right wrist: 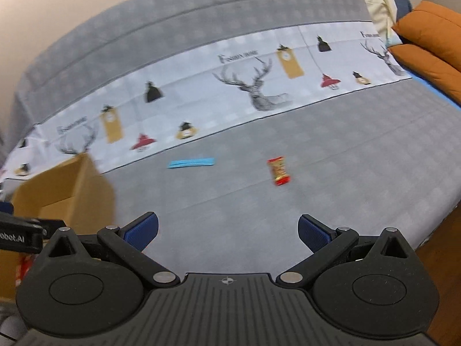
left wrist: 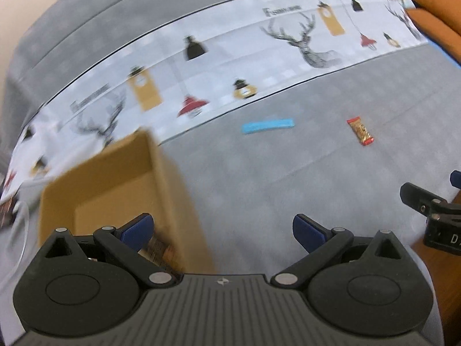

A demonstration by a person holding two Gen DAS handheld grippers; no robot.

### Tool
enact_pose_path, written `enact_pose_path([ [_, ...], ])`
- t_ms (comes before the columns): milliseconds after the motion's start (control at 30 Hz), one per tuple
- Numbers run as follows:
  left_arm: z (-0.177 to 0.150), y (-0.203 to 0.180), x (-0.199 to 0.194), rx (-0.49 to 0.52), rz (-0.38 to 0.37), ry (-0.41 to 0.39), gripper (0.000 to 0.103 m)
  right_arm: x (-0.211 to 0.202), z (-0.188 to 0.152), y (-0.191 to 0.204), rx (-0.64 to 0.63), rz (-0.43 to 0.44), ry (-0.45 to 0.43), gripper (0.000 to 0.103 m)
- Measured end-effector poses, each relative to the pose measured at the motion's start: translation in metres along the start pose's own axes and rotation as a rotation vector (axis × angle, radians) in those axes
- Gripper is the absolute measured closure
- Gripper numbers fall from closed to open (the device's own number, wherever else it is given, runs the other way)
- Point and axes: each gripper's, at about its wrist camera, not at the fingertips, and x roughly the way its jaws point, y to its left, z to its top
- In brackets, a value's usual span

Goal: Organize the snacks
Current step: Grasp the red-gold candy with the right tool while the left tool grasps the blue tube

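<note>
Both grippers are hovering over a grey bedspread on a bed. The left gripper is holding its blue fingers spread wide with nothing between them, above the near right corner of an open cardboard box at the left, where a snack wrapper is showing blurred inside. The right gripper is likewise gaping wide and empty. Farther out, a blue snack bar is lying flat near the patterned stripe, and a red-and-gold snack packet is lying to its right, well apart.
</note>
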Motion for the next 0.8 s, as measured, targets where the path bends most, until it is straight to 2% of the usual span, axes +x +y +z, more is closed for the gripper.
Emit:
enact_pose_path([
  [300, 0.075, -0.039, 0.131, 0.113, -0.011, 0.012, 0.0, 0.12, 0.036, -0.037, 0.02, -0.127, 0.082, 0.0],
  [467, 0.107, -0.044, 0.198, 0.182, 0.0, -0.057, 0.0, 0.184, 0.051, -0.049, 0.002, -0.145, 0.126, 0.0],
  [533, 0.115, -0.048, 0.225, 0.254, -0.028, -0.036, 0.0, 0.211, 0.054, -0.052, -0.01, -0.127, 0.15, 0.0],
  [700, 0.125, -0.059, 0.279, 0.407, -0.111, 0.019, 0.0, 0.267, 0.054, -0.063, -0.041, -0.146, 0.214, 0.0],
  [800, 0.13, -0.059, 0.282, 0.465, -0.168, -0.036, 0.0, 0.278, 0.048, -0.06, -0.138, -0.182, 0.142, 0.0],
])
